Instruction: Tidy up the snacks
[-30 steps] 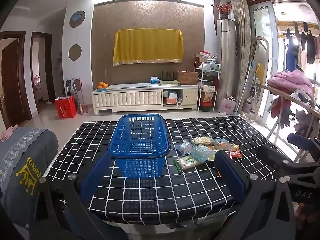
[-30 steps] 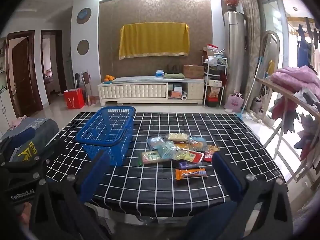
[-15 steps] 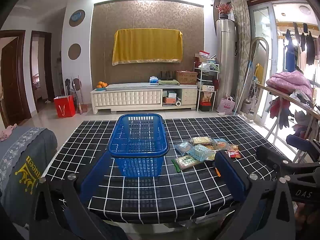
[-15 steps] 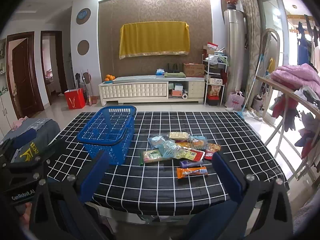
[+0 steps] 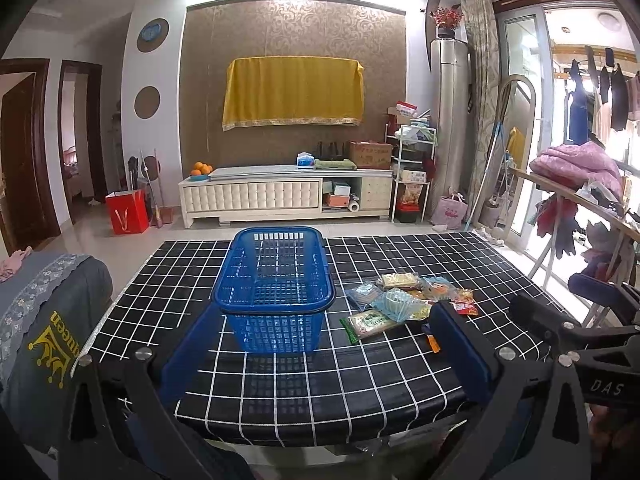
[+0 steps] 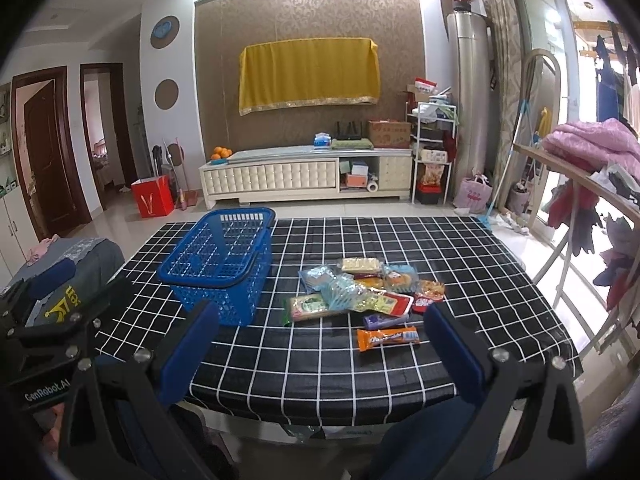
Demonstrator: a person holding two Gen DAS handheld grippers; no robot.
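An empty blue plastic basket [image 5: 275,292] [image 6: 224,268] stands on a black table with a white grid cloth [image 5: 280,392] [image 6: 320,364]. To its right lies a pile of snack packets [image 5: 400,300] [image 6: 360,292], with an orange bar [image 6: 387,338] and a purple packet [image 6: 382,321] nearest the front edge. My left gripper [image 5: 326,350] is open, held short of the table's near edge in line with the basket. My right gripper [image 6: 320,344] is also open, held before the table facing the snacks. Neither holds anything.
A grey-covered chair back [image 5: 48,320] stands left of the table. A clothes rack with pink bedding [image 6: 592,152] stands to the right. Behind the table are a white TV cabinet [image 5: 280,196], a red bag [image 5: 127,212] and a shelf unit [image 5: 412,172].
Both grippers have risen and eased slightly back; the table and basket sit a little lower and farther in the views. Nothing on the table has moved.
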